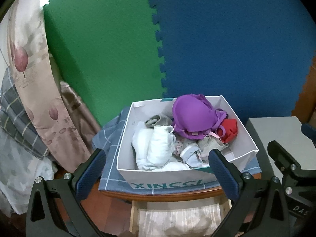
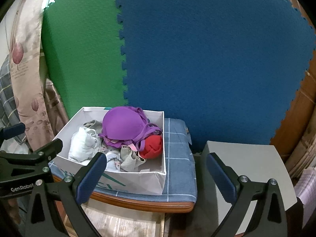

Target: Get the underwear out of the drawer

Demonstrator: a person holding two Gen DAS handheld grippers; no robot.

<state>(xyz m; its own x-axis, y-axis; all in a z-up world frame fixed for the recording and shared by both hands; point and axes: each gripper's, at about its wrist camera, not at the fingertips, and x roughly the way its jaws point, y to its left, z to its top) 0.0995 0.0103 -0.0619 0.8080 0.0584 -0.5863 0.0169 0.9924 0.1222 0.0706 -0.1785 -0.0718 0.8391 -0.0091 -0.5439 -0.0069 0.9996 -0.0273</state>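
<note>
Both the left gripper (image 1: 158, 169) and right gripper (image 2: 156, 169) hang wide open, empty, while the underwear (image 1: 189, 118) sits piled in the white box (image 1: 244, 130) on the cushion's (image 2: 177, 177) left side.

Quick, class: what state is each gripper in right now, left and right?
Left gripper: open, holding nothing.
Right gripper: open, holding nothing.
</note>
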